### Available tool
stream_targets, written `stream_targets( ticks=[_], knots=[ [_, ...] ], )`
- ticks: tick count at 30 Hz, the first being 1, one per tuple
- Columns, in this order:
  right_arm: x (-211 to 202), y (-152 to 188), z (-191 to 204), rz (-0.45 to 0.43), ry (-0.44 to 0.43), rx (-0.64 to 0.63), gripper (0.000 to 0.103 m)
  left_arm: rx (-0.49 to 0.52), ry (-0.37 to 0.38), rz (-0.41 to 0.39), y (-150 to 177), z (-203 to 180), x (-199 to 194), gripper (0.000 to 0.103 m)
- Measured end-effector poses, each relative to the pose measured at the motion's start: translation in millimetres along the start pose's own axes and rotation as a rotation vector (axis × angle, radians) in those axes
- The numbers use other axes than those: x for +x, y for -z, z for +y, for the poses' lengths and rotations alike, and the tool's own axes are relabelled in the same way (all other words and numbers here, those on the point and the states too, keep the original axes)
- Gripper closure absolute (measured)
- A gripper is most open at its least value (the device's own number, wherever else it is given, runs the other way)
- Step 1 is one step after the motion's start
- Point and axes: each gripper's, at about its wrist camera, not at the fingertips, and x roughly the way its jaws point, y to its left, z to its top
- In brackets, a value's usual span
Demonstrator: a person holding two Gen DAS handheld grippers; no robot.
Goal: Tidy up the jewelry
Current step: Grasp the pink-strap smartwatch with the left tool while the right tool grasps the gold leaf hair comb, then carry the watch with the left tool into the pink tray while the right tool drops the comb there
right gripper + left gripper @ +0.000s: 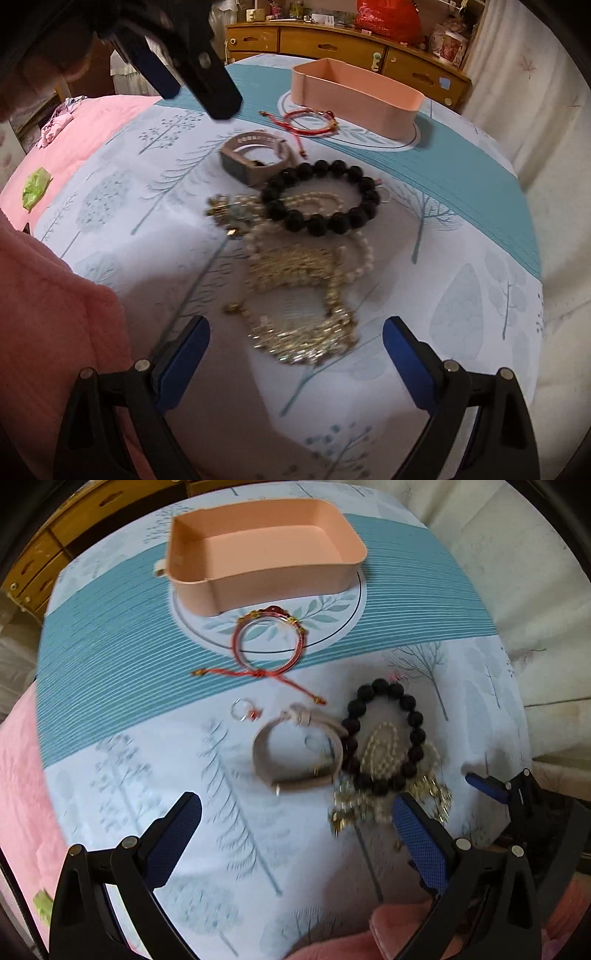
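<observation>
An empty pink box (258, 546) stands at the far side of the table; it also shows in the right wrist view (354, 94). A red string bracelet (269, 642) lies just in front of it. Nearer lie a small ring (243, 709), a beige watch band (295, 753), a black bead bracelet (384, 734) and a tangle of pearl and gold chains (303, 280). My left gripper (295, 830) is open and empty above the cloth, short of the band. My right gripper (295, 343) is open and empty, its fingers on either side of the near end of the gold chains.
The table (129, 664) has a teal and white tree-print cloth. A pink blanket (92, 122) lies to the left. A wooden drawer cabinet (332, 40) with clutter stands behind. The right gripper's tip shows in the left wrist view (495, 786).
</observation>
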Motion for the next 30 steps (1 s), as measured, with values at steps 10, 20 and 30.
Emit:
stream_targets(
  ticks=[10, 20, 30],
  knots=[
    [11.5, 0.6, -1.1, 0.054, -0.12, -0.095, 0.008, -0.006, -0.036, 0.05, -19.8, -0.2, 44.4, 0.005],
    [10.8, -6.3, 4.3, 0.007, -0.087, -0.13, 0.035, 0.002, 0.07, -0.004, -26.8, -6.6, 57.8, 0.041],
    [11.7, -15.5, -0.4, 0.023, -0.099, -0.024, 0.043, -0.01, 0.034, -0.039, -2.3, 10.6, 27.7, 0.056]
  ],
)
